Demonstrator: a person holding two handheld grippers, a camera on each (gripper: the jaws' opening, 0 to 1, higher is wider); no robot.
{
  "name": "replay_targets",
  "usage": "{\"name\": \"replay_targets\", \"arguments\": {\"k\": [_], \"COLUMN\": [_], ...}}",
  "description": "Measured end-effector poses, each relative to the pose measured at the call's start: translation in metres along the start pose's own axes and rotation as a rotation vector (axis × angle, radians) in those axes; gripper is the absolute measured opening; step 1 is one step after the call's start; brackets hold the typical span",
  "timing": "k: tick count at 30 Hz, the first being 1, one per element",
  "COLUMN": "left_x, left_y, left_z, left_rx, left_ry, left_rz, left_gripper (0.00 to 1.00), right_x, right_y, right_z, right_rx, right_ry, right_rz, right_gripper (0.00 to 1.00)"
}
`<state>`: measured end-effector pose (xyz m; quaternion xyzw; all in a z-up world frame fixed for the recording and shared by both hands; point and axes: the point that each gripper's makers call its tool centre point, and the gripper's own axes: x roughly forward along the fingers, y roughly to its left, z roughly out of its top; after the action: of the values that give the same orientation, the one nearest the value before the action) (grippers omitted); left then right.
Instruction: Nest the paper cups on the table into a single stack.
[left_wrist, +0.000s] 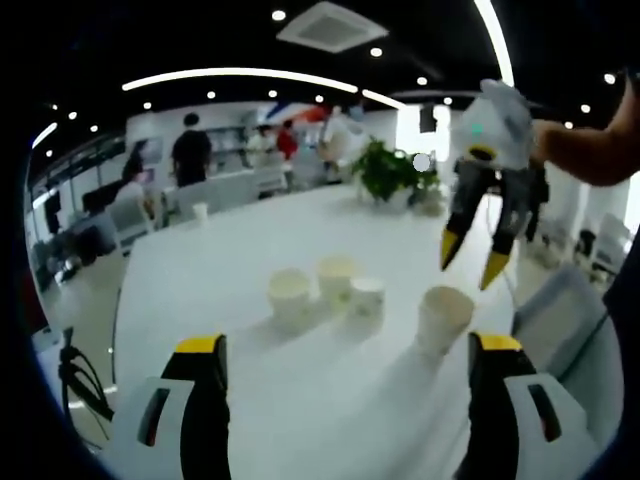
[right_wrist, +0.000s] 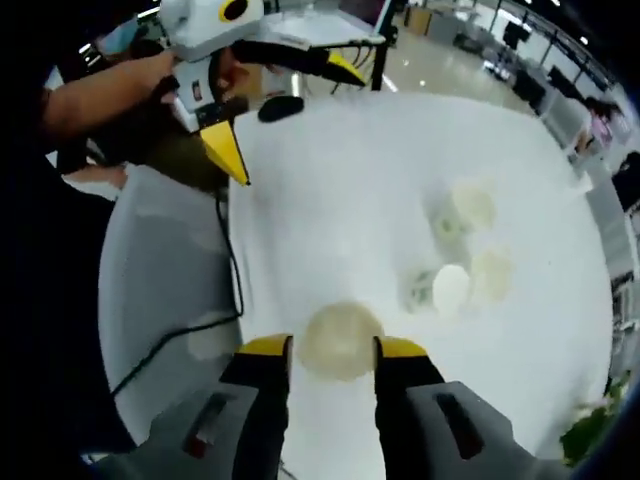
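Left gripper view: left gripper (left_wrist: 345, 375) low over the white worktop (left_wrist: 230, 270), yellow-tipped jaws spread wide at 7 and 5 o'clock, nothing between them. At 2 o'clock, right gripper (left_wrist: 468, 255) hanging from a bare forearm (left_wrist: 590, 150) entering from the right edge, jaws pointing down, spread apart, tips just above the nearest paper cup (left_wrist: 442, 318) and not touching it. That cup upright, mouth up, long axis vertical, standing apart from the rest near the worktop's edge. Toward centre, three more paper cups in a tight cluster: left cup (left_wrist: 290, 297), middle cup (left_wrist: 337, 278), patterned cup (left_wrist: 367, 298), all upright with open mouths up; cannot tell whether anything lies inside. Farther back, a small cup (left_wrist: 200, 212) at 10 o'clock and a potted plant (left_wrist: 390, 172) at 1 o'clock. People (left_wrist: 190, 150) standing in the background.

Right gripper view: right gripper (right_wrist: 332, 348) looking down, jaws spread either side of the nearest paper cup (right_wrist: 340, 340), its round mouth seen from above, interior pale and blurred; contact with the jaws not clear. Cluster of cups (right_wrist: 455, 255) at 2 o'clock on the worktop (right_wrist: 330, 200). Left gripper (right_wrist: 285, 105) at 11 o'clock, gripped by a hand (right_wrist: 150, 80), jaws wide apart, holding nothing. Black cable (right_wrist: 215, 310) trailing off the worktop's edge at 9 o'clock.
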<state>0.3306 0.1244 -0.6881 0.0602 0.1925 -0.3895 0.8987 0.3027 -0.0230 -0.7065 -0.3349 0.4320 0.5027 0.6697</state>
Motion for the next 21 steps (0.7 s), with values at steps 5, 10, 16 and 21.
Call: {"name": "replay_targets", "arguments": {"k": [5, 10, 16, 21], "left_x": [0.002, 0.005, 0.008, 0.009], "left_y": [0.000, -0.002, -0.007, -0.005], "left_z": [0.004, 0.009, 0.006, 0.005], "left_rx": [-0.006, -0.009, -0.018, -0.028], "left_ry": [-0.008, -0.025, -0.022, -0.048], "left_rz": [-0.003, -0.010, -0.016, -0.008], "left_gripper": [0.98, 0.98, 0.98, 0.98], "right_x": [-0.015, -0.030, -0.041, -0.046], "right_y": [-0.021, -0.036, -0.051, -0.052], "right_z": [0.002, -0.005, -0.020, -0.032], "right_rx": [0.048, 0.068, 0.136, 0.202], "right_ry": [-0.105, -0.201, -0.315, -0.419], "right_rz": [-0.060, -0.128, -0.193, -0.217], "right_gripper": [0.39, 0.44, 0.50, 0.60]}}
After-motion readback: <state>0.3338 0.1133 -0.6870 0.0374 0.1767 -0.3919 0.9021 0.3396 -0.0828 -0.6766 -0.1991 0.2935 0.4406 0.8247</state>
